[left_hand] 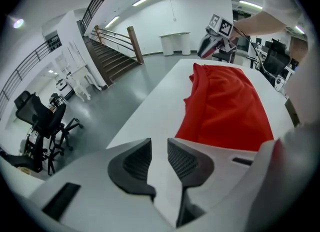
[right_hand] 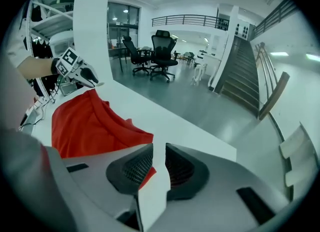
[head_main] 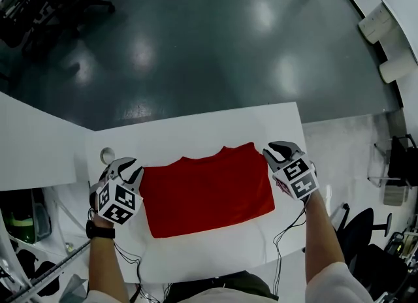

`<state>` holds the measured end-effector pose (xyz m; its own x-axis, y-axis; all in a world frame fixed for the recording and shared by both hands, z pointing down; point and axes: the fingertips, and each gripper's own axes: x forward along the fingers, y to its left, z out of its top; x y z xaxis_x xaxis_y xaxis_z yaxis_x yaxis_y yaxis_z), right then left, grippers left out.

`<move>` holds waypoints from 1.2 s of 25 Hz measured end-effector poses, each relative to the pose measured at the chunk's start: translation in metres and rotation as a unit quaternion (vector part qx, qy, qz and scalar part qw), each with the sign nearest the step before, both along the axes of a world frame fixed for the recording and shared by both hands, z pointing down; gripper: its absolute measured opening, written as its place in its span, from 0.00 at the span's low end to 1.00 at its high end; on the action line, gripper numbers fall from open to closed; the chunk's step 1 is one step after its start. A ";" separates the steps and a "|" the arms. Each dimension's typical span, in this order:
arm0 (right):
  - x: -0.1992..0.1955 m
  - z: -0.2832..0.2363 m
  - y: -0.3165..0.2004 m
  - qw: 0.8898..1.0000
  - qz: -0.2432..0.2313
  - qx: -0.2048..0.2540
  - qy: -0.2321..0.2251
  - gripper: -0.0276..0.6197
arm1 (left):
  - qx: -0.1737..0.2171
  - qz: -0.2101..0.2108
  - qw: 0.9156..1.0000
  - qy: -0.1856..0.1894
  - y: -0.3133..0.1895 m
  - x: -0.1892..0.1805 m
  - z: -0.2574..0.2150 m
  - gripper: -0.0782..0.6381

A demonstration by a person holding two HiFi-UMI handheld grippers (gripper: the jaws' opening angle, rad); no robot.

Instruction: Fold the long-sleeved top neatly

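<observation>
A red long-sleeved top (head_main: 208,191) lies flat as a rough rectangle on a white table (head_main: 196,128), its neckline toward the far edge. The left gripper (left_hand: 159,148) sits just off the top's left edge. Its jaws are slightly spread, with only bare table between them. The right gripper (right_hand: 159,151) sits at the top's far right corner, its jaws also slightly spread. Red cloth shows beside one pad, though it is unclear whether they touch. If that corner catches on the pad, lifting the gripper away could drag the cloth and rumple the fold. A later pinch that takes only the upper layer could pull the layers apart.
</observation>
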<state>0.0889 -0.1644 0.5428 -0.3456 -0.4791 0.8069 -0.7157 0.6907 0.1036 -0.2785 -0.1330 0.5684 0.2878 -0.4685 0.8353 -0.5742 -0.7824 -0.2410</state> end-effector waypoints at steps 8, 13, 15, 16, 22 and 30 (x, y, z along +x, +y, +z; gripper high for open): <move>0.009 -0.018 0.002 0.999 0.027 0.029 -0.028 0.18 | 0.018 -0.021 0.999 0.026 0.007 0.007 -0.015 0.25; 0.010 -0.046 0.007 0.996 0.037 0.066 -0.051 0.18 | 0.051 -0.055 0.995 0.066 0.011 0.012 -0.044 0.25; 0.010 -0.058 0.011 0.994 0.039 0.077 -0.067 0.18 | 0.063 -0.066 0.992 0.082 0.015 0.015 -0.055 0.25; 0.009 -0.065 0.013 0.993 0.040 0.082 -0.077 0.18 | 0.067 -0.069 0.991 0.090 0.018 0.017 -0.060 0.25; 0.005 -0.107 0.031 0.983 0.043 0.120 -0.134 0.23 | 0.091 -0.079 0.983 0.140 0.037 0.035 -0.097 0.26; 0.001 -0.153 0.061 0.968 0.038 0.161 -0.186 0.30 | 0.127 -0.090 0.970 0.188 0.066 0.041 -0.144 0.32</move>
